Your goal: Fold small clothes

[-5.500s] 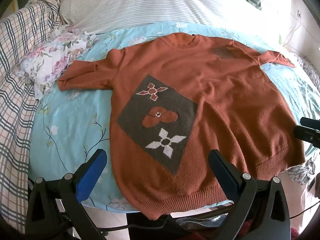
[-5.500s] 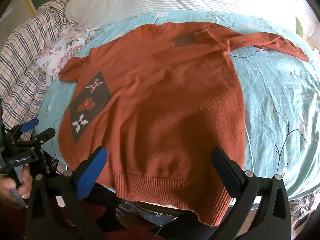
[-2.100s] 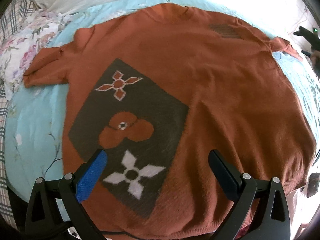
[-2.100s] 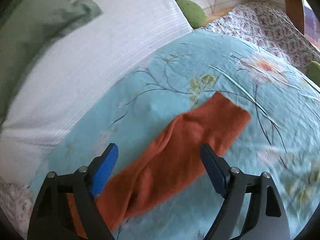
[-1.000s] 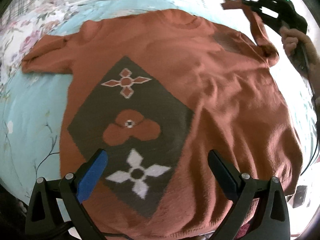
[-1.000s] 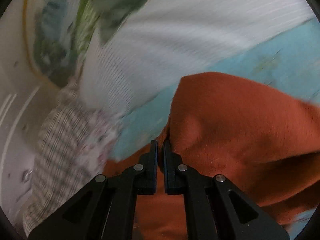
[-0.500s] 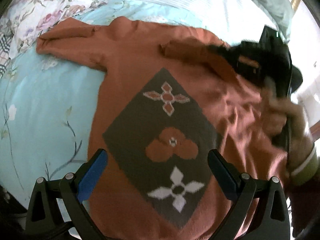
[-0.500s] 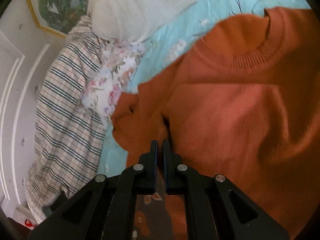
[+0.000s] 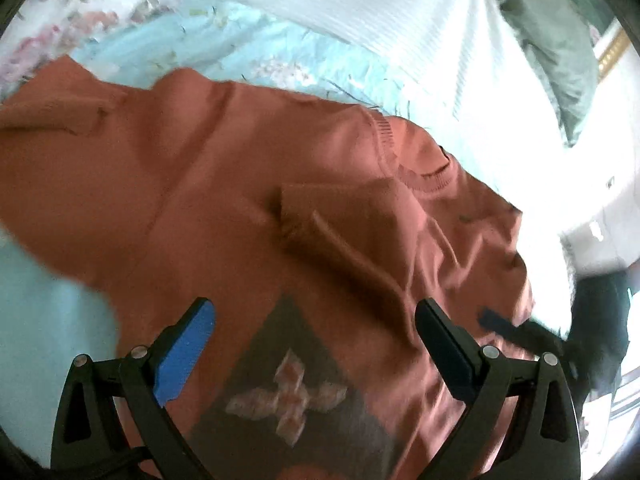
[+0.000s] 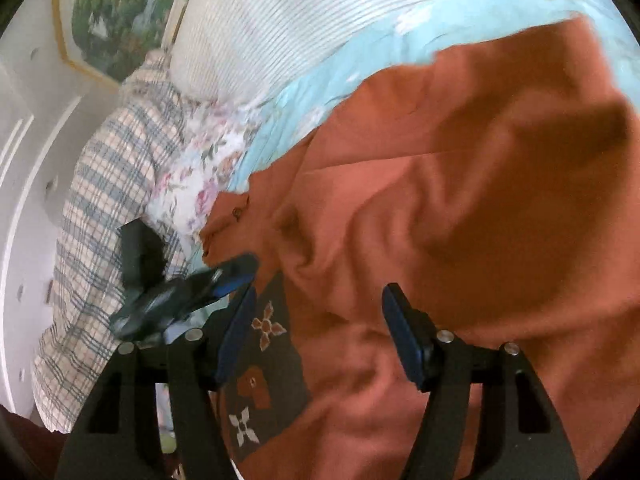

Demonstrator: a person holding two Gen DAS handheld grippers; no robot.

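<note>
The rust-orange knitted sweater (image 9: 248,184) lies spread on a pale blue floral bedspread (image 9: 256,46), directly ahead of and beneath both claws. The left gripper (image 9: 312,344) hangs over its chest with fingers spread wide and nothing between them; just ahead of its tips one sleeve (image 9: 344,236) lies folded across the body, its ribbed cuff end square-cut. Below the tips sits a dark diamond panel (image 9: 288,392) with a pale four-petal motif. The right gripper (image 10: 316,332) has just been opening; its jaws stand apart over wrinkled knit, gripping nothing.

The left view alone shows the ribbed round collar (image 9: 416,168) beyond its right finger. Only the right view shows a plaid blanket (image 10: 100,184), a flowered cloth (image 10: 200,176) and a framed picture (image 10: 112,12) to its far left, with a striped white pillow (image 10: 304,12) ahead.
</note>
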